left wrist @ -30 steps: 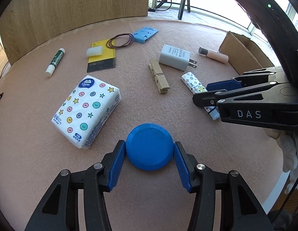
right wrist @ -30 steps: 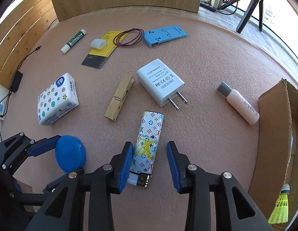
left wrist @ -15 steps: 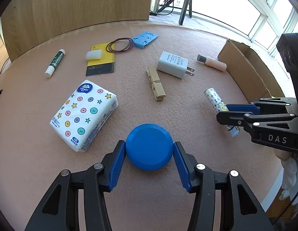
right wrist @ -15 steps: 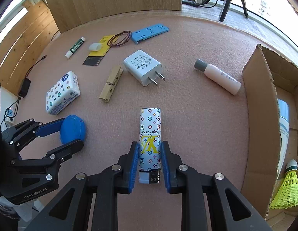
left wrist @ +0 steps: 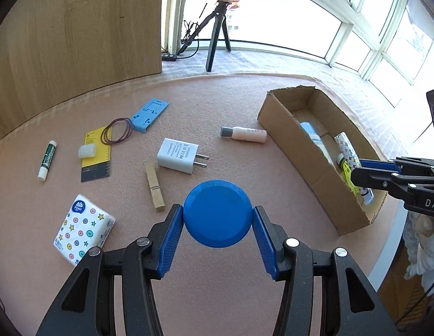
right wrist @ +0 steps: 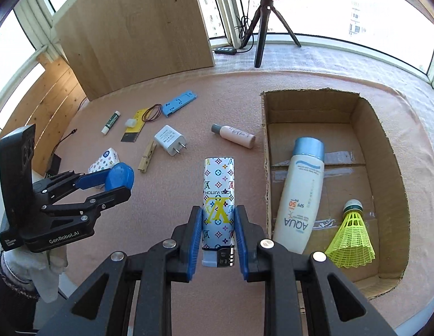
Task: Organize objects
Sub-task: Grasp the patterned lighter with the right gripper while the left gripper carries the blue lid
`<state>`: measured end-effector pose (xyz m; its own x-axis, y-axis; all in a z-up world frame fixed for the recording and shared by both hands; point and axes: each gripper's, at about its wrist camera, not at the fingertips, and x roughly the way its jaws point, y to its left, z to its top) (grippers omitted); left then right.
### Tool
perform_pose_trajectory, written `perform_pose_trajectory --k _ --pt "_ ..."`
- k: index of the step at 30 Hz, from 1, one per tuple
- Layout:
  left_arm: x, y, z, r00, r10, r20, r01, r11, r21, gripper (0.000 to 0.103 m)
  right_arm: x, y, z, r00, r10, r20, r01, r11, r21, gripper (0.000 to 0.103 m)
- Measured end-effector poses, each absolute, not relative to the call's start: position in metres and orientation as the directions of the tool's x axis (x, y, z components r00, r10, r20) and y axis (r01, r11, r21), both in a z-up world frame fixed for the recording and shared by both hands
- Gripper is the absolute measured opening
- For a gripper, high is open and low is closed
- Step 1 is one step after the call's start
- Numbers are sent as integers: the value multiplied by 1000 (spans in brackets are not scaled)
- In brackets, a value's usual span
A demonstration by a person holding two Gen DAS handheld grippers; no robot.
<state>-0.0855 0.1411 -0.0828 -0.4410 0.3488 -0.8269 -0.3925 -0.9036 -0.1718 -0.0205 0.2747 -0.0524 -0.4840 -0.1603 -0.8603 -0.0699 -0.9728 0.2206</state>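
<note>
My left gripper [left wrist: 217, 218] is shut on a round blue lid [left wrist: 217, 212] and holds it above the pink table; it also shows in the right wrist view [right wrist: 118, 177]. My right gripper [right wrist: 218, 218] is shut on a patterned lighter [right wrist: 218, 196], held in the air just left of the open cardboard box [right wrist: 264, 128]. In the left wrist view the lighter [left wrist: 347, 151] hangs over the box [left wrist: 301, 156]. The box holds a white sunscreen bottle [right wrist: 301, 196] and a yellow shuttlecock [right wrist: 352, 235].
On the table lie a white charger [left wrist: 179, 159], a wooden clothespin [left wrist: 155, 187], a small pink bottle [left wrist: 245, 134], a tissue pack [left wrist: 82, 229], a blue bracket [left wrist: 149, 113], rubber bands [left wrist: 117, 133], a yellow ruler [left wrist: 96, 156], a glue stick [left wrist: 47, 161].
Both grippers have risen from the table with their objects. The right gripper closed on the lighter and carried it right, up to the box.
</note>
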Motion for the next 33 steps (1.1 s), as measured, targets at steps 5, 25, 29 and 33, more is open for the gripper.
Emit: perform_pose_trajectory --k 5,25,29,33 --pt "-102 188 -67 -440 394 -807 -462 -870 -173 54 1 320 -35 -520 -102 -848 -150 -967 208 21" --pt "-153 375 -76 -361 457 -813 -650 -748 -132 54 35 409 -55 -504 -27 -863 -316 -925 213 21" --pt "-160 394 -84 -345 453 -822 -659 -741 -132 54 35 411 -60 -496 -28 -868 -316 -925 210 21" --pt "-163 405 -90 -332 448 -830 -667 -734 -129 54 34 416 -63 -492 -31 -870 -322 -922 216 21"
